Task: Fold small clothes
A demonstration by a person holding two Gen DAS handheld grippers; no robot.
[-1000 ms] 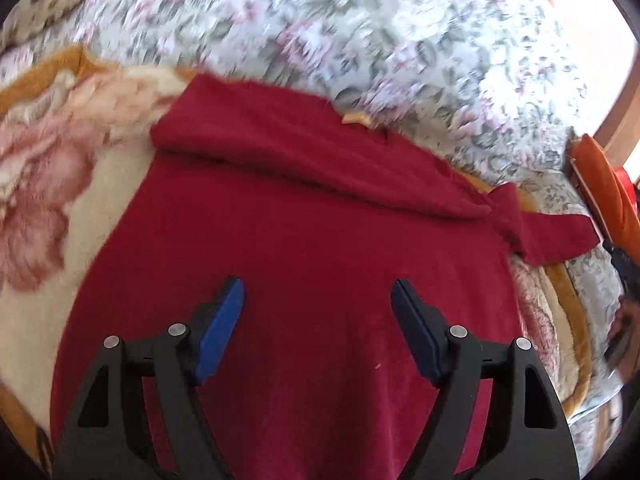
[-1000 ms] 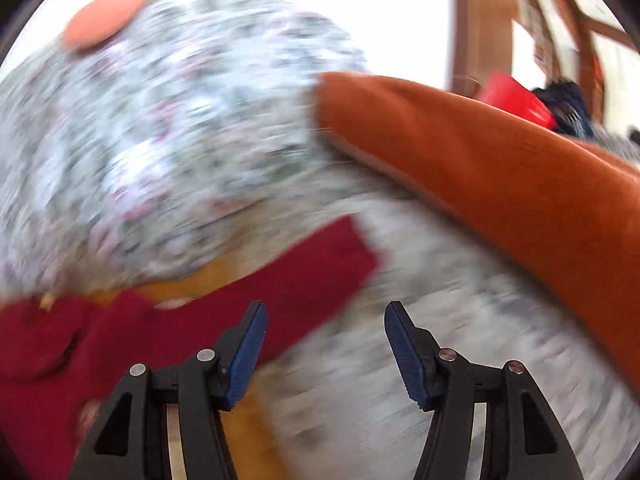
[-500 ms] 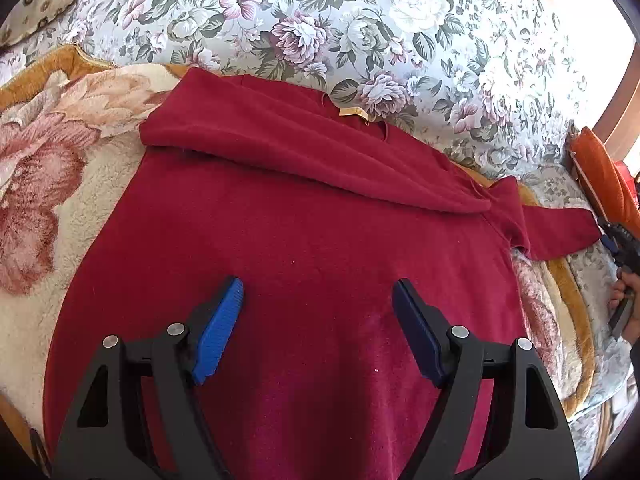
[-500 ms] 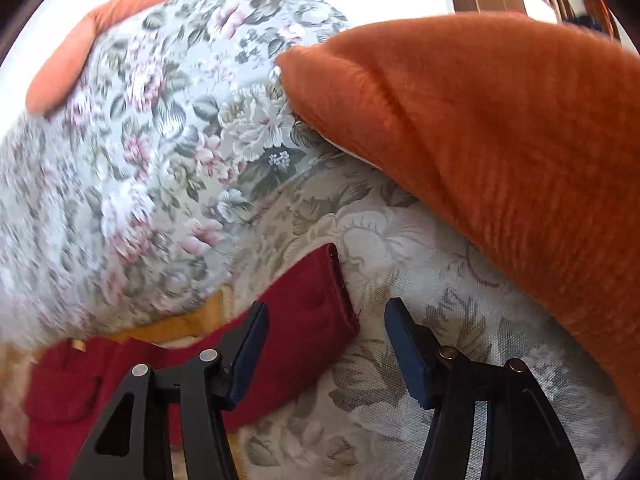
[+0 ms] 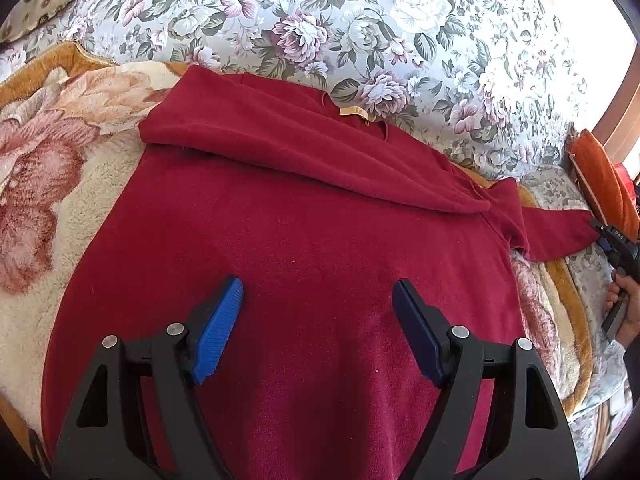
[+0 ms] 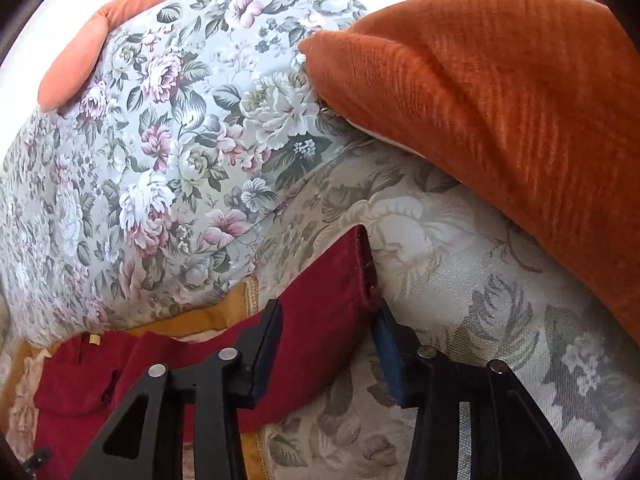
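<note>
A dark red sweater [image 5: 304, 240] lies flat on a sofa seat, its left sleeve folded across the chest. Its right sleeve [image 5: 556, 232] sticks out to the right. My left gripper [image 5: 318, 312] is open and empty above the sweater's lower body. My right gripper [image 6: 328, 332] is open with its jaws on either side of the sleeve cuff [image 6: 340, 280], not closed on it. The right gripper also shows at the right edge of the left wrist view [image 5: 600, 236], at the sleeve's end.
A cream and pink fleece blanket [image 5: 48, 168] covers the seat under the sweater. The floral backrest [image 5: 360, 32] rises behind. An orange cushion [image 6: 500, 112] lies close to the right of the sleeve cuff. A pale orange cushion [image 6: 80, 60] sits on top of the backrest.
My right gripper has moved down and forward onto the sleeve cuff, which now lies between its jaws. The left gripper has stayed over the sweater's body.
</note>
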